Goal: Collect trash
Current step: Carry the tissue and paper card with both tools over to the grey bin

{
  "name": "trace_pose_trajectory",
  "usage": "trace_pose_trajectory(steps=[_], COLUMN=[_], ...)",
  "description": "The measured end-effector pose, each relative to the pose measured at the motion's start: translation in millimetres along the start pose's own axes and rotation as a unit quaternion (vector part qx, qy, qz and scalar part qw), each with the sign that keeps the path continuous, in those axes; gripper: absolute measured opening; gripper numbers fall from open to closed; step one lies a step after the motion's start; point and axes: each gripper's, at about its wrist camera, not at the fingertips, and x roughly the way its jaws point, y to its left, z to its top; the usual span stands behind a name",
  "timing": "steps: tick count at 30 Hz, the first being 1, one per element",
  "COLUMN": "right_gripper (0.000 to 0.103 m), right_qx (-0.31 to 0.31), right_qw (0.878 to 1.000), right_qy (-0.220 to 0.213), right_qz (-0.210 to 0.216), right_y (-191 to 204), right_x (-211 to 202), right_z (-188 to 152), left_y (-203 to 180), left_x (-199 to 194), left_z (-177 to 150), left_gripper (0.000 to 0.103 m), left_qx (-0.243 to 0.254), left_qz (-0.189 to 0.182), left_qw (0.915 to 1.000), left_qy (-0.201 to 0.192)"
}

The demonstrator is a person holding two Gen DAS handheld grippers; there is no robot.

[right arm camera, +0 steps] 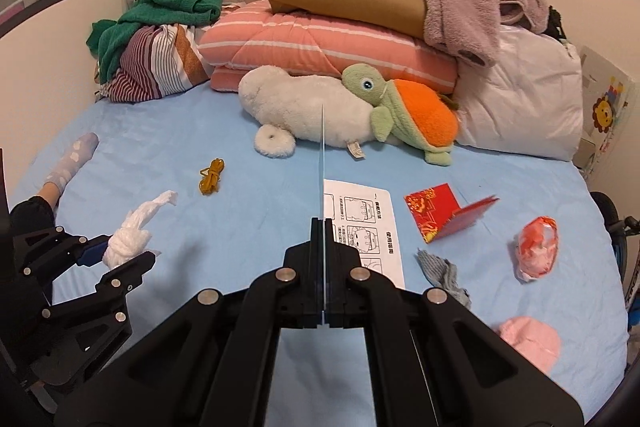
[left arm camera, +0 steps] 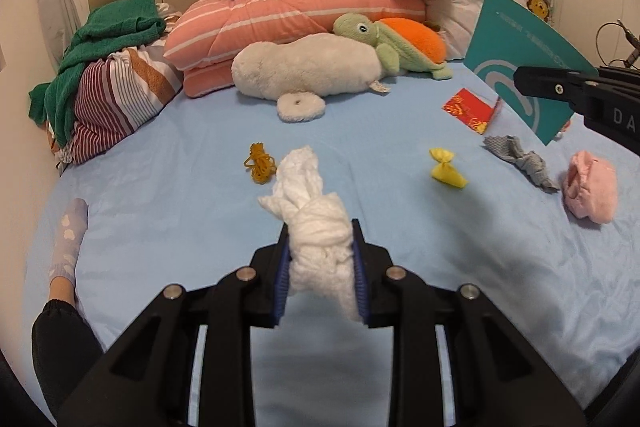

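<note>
My left gripper [left arm camera: 320,231] is shut on a knotted white tissue wad [left arm camera: 316,223] and holds it above the blue bed sheet [left arm camera: 180,187]; it also shows in the right wrist view [right arm camera: 128,239]. My right gripper [right arm camera: 322,223] is shut on a thin teal card, seen edge-on [right arm camera: 322,163] and flat in the left wrist view [left arm camera: 520,63]. Loose on the sheet lie a yellow wrapper [left arm camera: 446,169], a red envelope [right arm camera: 436,215], a red-and-white wrapper [right arm camera: 536,251], a grey rag [right arm camera: 442,273] and a brown rubber-band bundle [right arm camera: 211,177].
A white instruction sheet [right arm camera: 370,223] lies under the right gripper. Plush toys [right arm camera: 312,107], a folded pink quilt [right arm camera: 320,47], pillows and clothes fill the head of the bed. A pink sock ball [right arm camera: 530,341] lies at right. A person's socked foot [right arm camera: 70,163] rests at left.
</note>
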Motion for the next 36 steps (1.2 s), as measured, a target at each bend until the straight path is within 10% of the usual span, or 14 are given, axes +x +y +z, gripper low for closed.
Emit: trace_pose_trajectory(steps=[11,18,26,36], right_gripper=[0.000,0.000,0.000,0.000], right_qx=[0.057,0.124,0.206,0.291], right_qw=[0.996,0.982,0.944,0.852], right_qy=[-0.024,-0.033,-0.061,-0.079], right_qz=[-0.062,-0.135,-0.249,-0.427], right_y=[-54,-103,-135,-122], right_x=[-148,-264,-412,-598], right_z=[-54,-114,-189,-281], left_y=[-87,-166,-263,-368], left_x=[-104,-175,-268,-385], left_z=[3,2,-18,-55], left_gripper=[0.027,0.027,0.027,0.027], left_qx=[0.100,0.185,0.282,0.386], left_qz=[-0.073,-0.152,-0.270,-0.402], left_qw=[0.9908,0.9654,0.9084,0.8083], left_qy=[-0.055,-0.103,-0.149,-0.190])
